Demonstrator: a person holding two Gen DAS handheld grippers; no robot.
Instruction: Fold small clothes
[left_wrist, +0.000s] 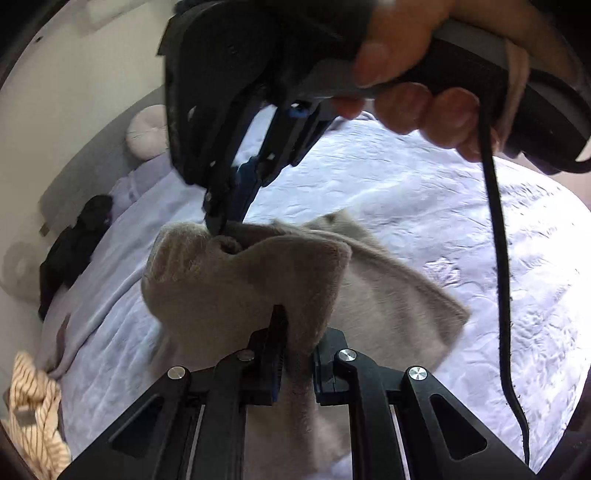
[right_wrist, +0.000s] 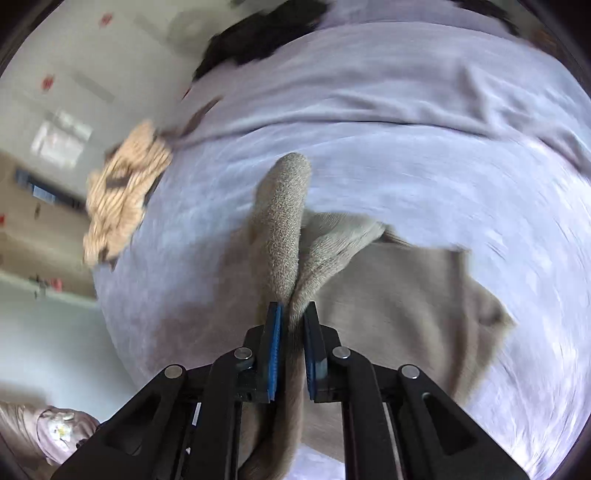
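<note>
From the left wrist, the left gripper (left_wrist: 295, 354) has its jaws drawn narrow and pinched on a fold of the soft taupe-grey knitted garment (left_wrist: 243, 291), which bulges up just ahead of the fingertips and trails off to their right over the pale lilac quilted bedspread (left_wrist: 424, 206). Beyond it, the right gripper (left_wrist: 218, 225), held by a hand (left_wrist: 413, 85), bites the far end of the same raised edge.

From the right wrist, the right gripper (right_wrist: 293, 314) is clamped narrow on a ridge of the garment (right_wrist: 284, 221); that ridge runs straight ahead from the fingertips, the body hanging down to their right. Both hands hold it, so the stretched edge between them looks like the fold line.
</note>
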